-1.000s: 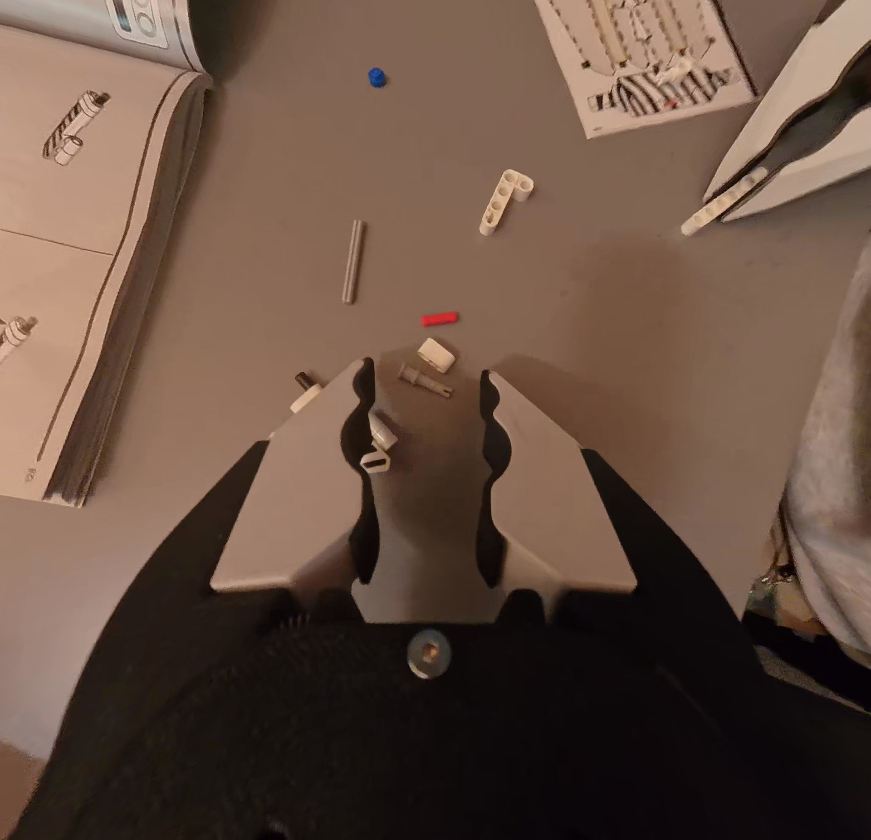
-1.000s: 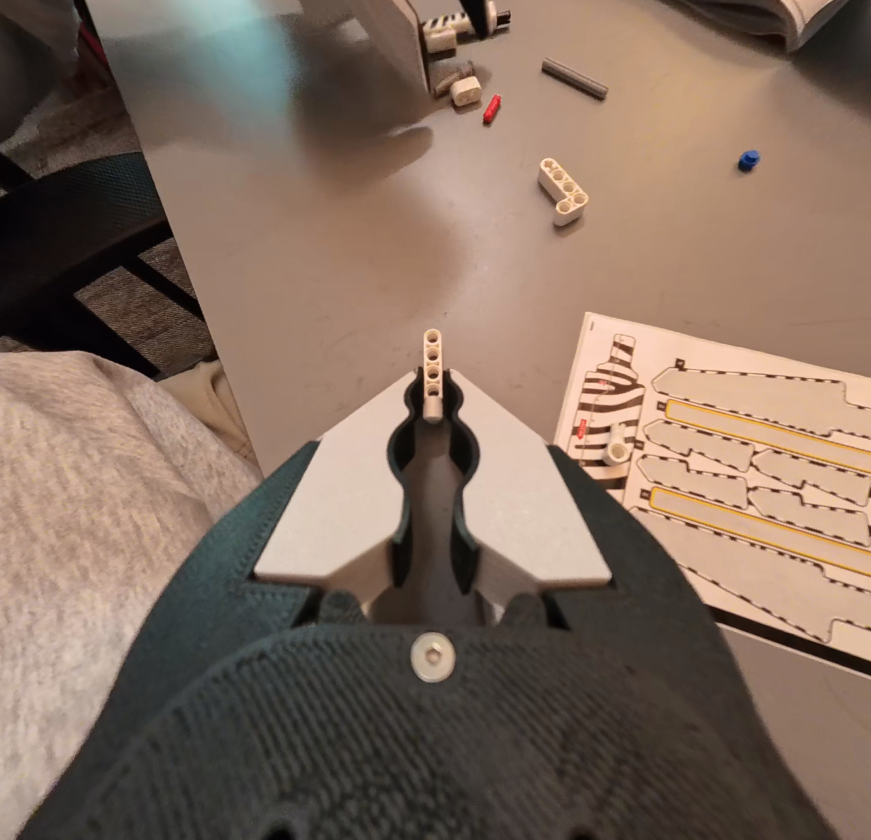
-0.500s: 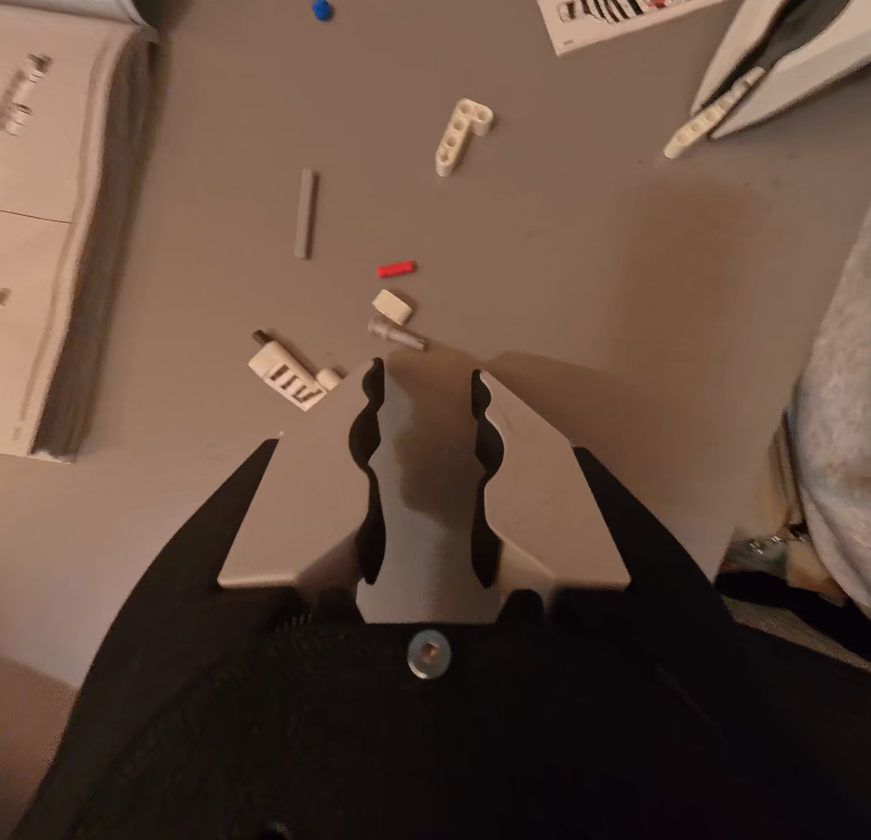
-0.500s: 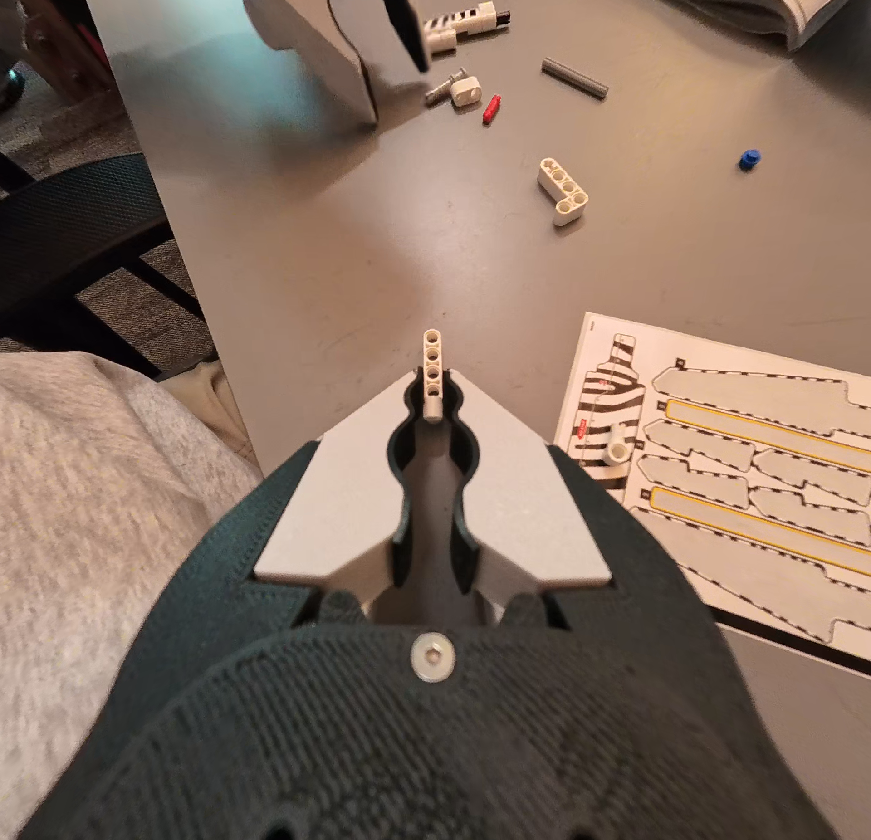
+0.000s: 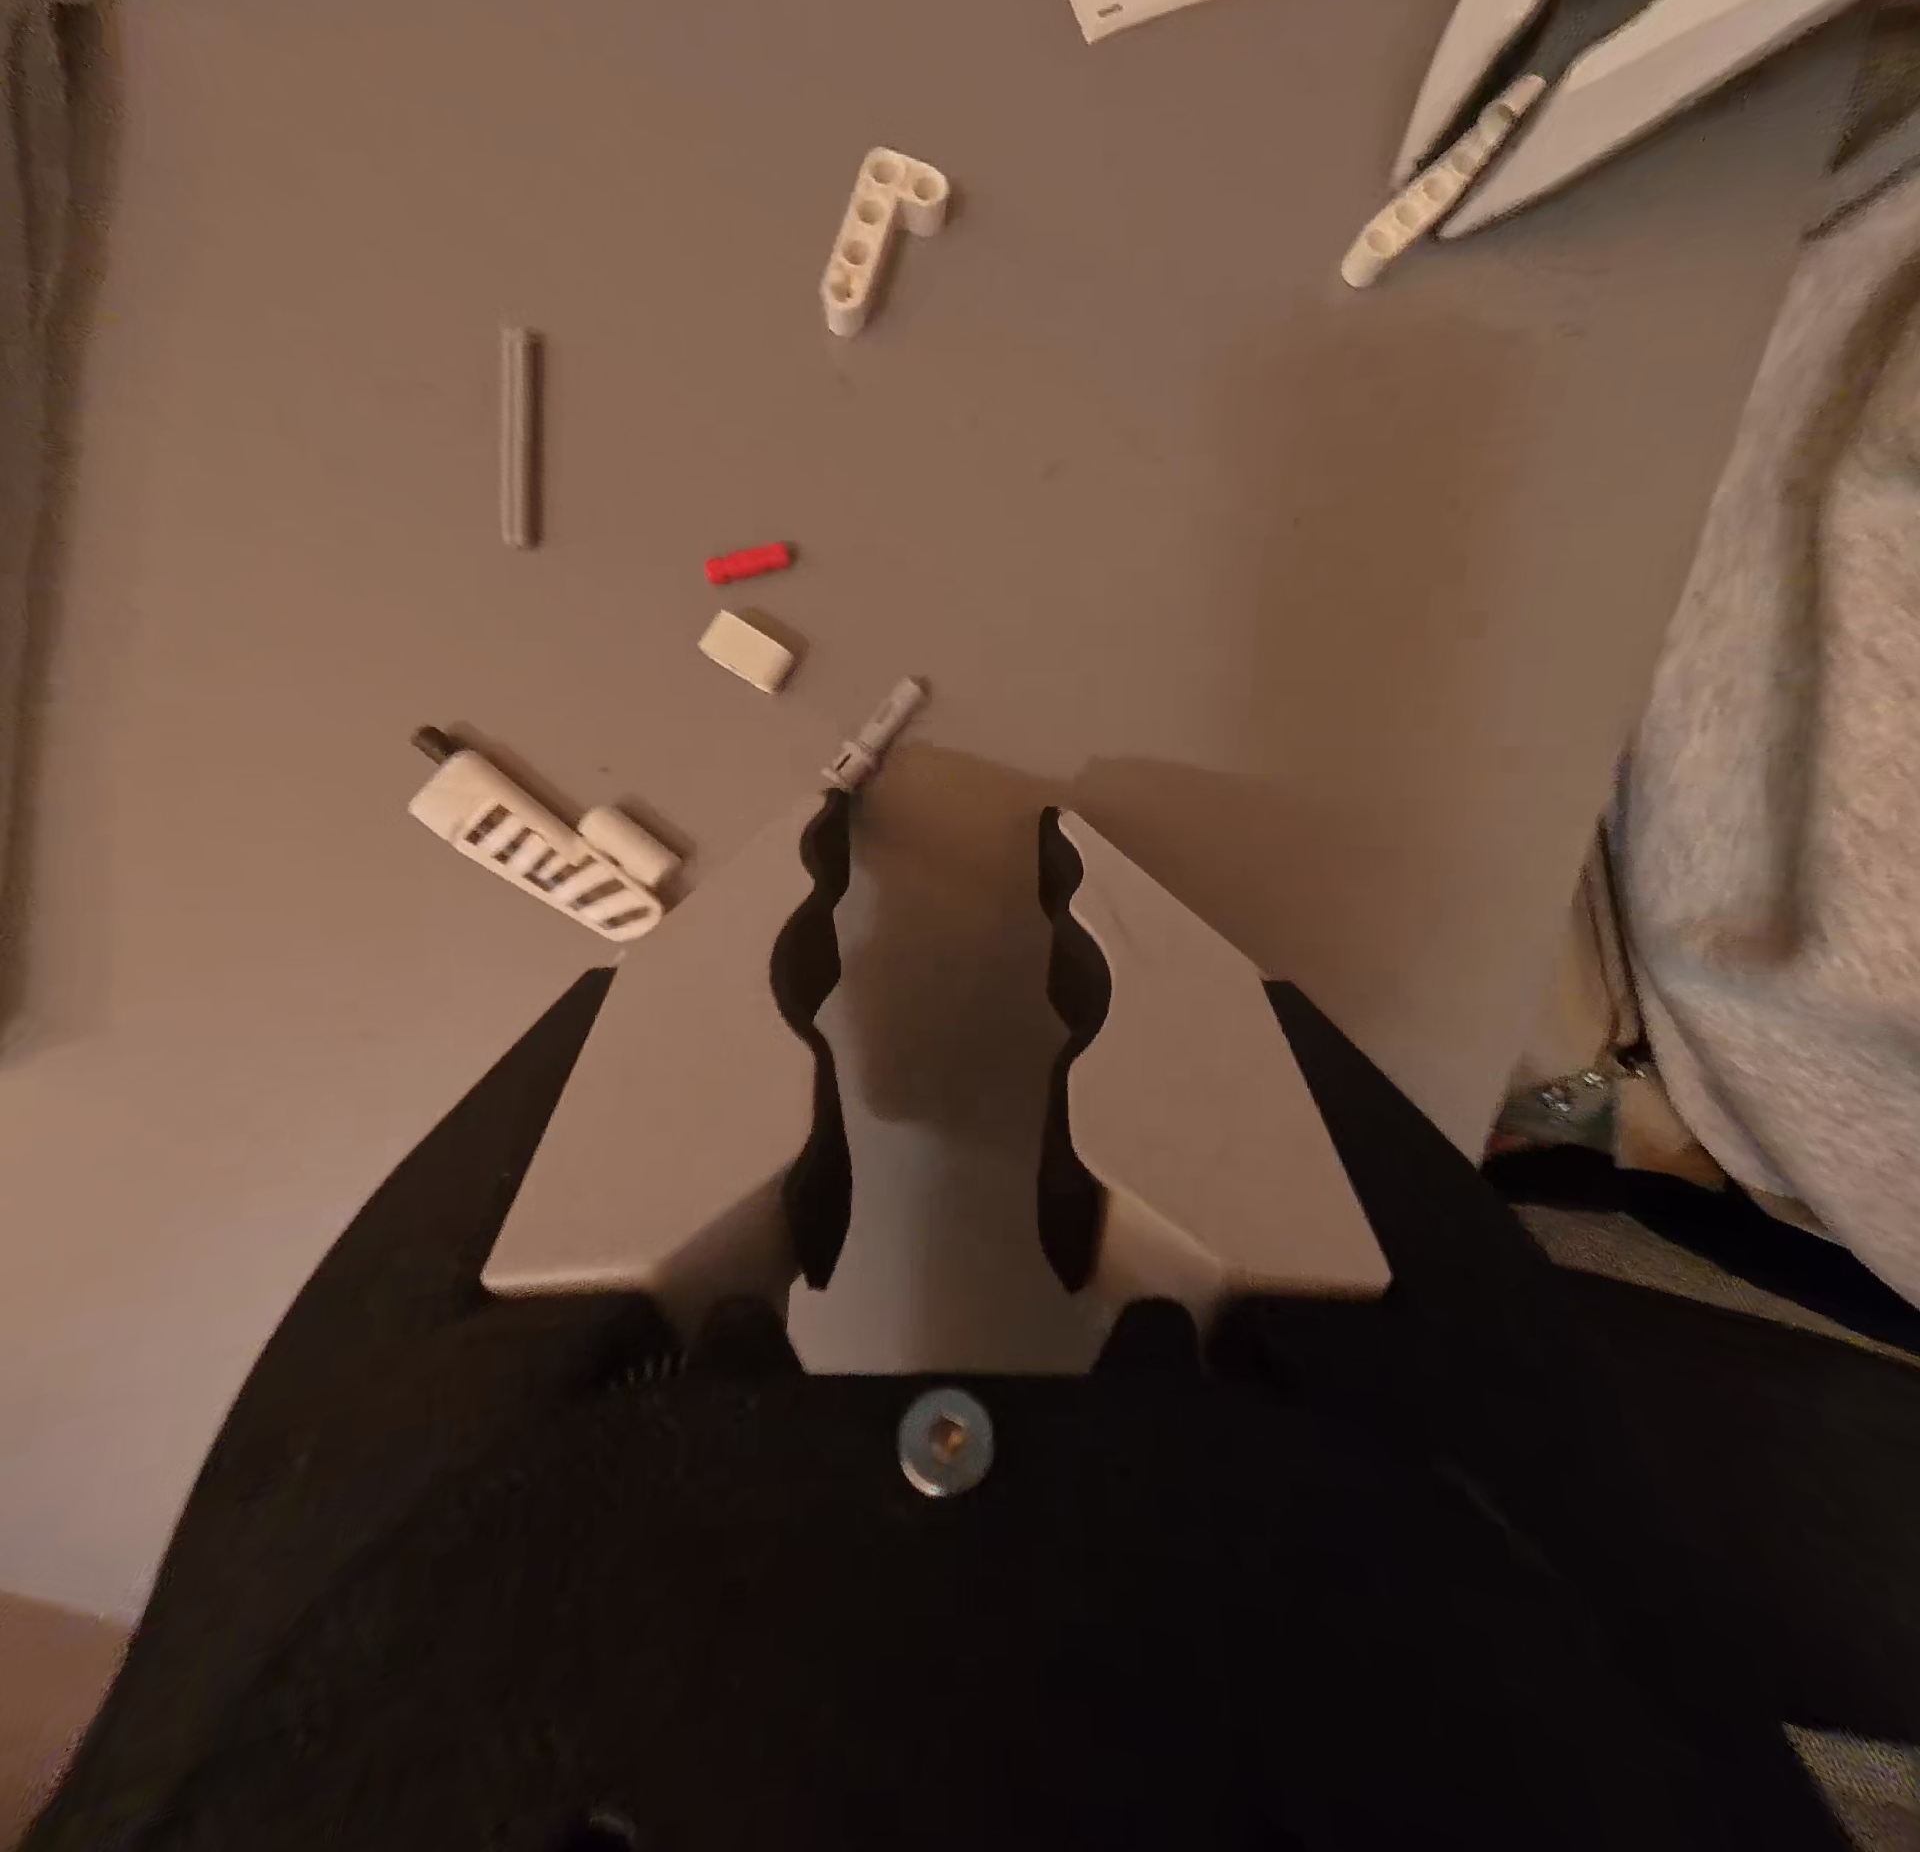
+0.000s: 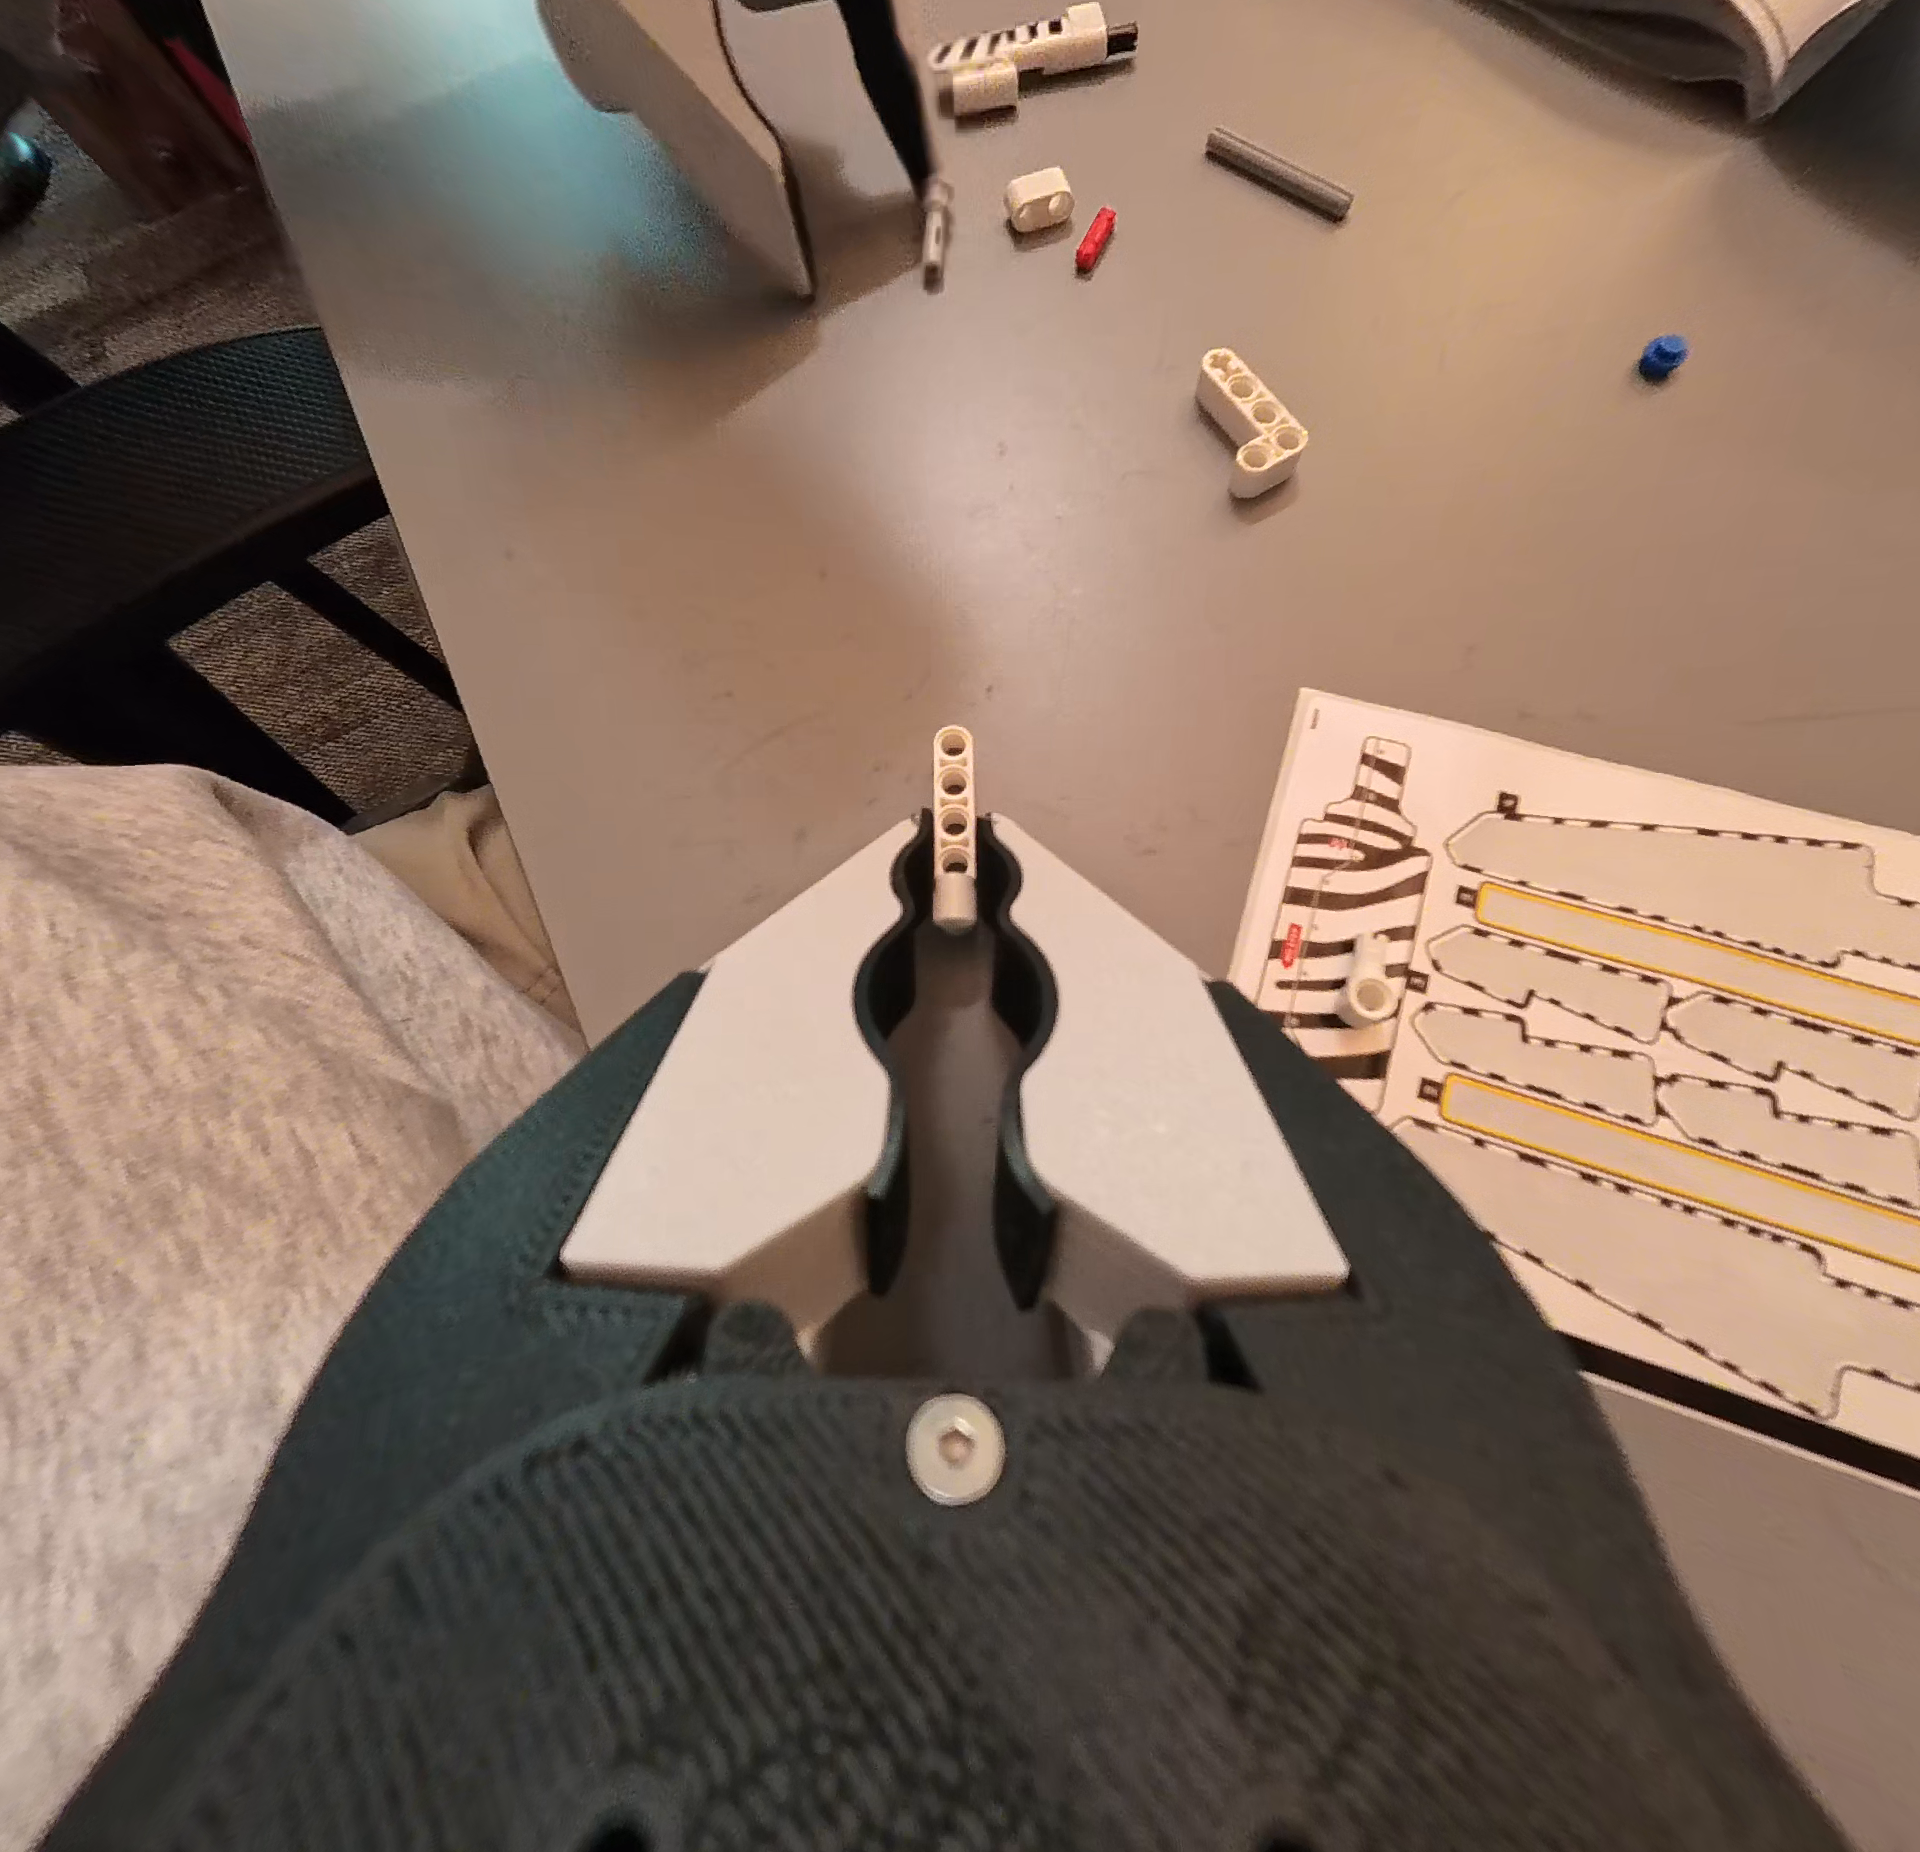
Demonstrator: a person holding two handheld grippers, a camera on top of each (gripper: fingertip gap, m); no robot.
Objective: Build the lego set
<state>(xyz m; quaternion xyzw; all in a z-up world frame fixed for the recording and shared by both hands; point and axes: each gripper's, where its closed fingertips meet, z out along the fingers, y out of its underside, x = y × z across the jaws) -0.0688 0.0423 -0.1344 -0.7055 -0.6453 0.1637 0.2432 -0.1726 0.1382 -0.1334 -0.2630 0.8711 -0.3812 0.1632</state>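
Count from my feed: two grippers; eight loose lego bits plus one in hand.

Left gripper [image 5: 940, 810] has its jaws spread, nothing between them; its left fingertip [image 5: 821, 826] sits right at the near end of the grey pin [image 5: 873, 732]; can't tell if they touch. The pin's long axis runs diagonally up-right, away from that tip.

Right gripper [image 6: 953, 826] is pinching the white straight beam [image 6: 953, 826]; the beam's long axis follows the fingers, free end pointing forward past the tips, holes facing the camera; it's held above the table, near the front edge.

On the table [image 6: 727, 576]: one white L-shaped beam [image 5: 881, 233], long arm pointing down-left in the left wrist view; one grey axle [image 5: 520, 436], nearly vertical in that view; one red pin [image 5: 748, 563]; one small white two-hole link [image 5: 748, 649]; one striped white sub-assembly [image 5: 540, 846] with a dark stub at its far end, lying diagonally; one blue stud [image 6: 1662, 356], well apart from the rest; one small white connector [image 6: 1369, 987] resting on the sticker sheet [image 6: 1662, 1023].

One sticker sheet, overhanging the table edge; one open instruction booklet [image 6: 1714, 15] at the far corner.

Surface is plain matte grey; dim warm light; carpet [image 6: 312, 680] and a dark chair [image 6: 156, 472] beyond the edge; grey sleeve [image 6: 187, 1075] at left of my right view.
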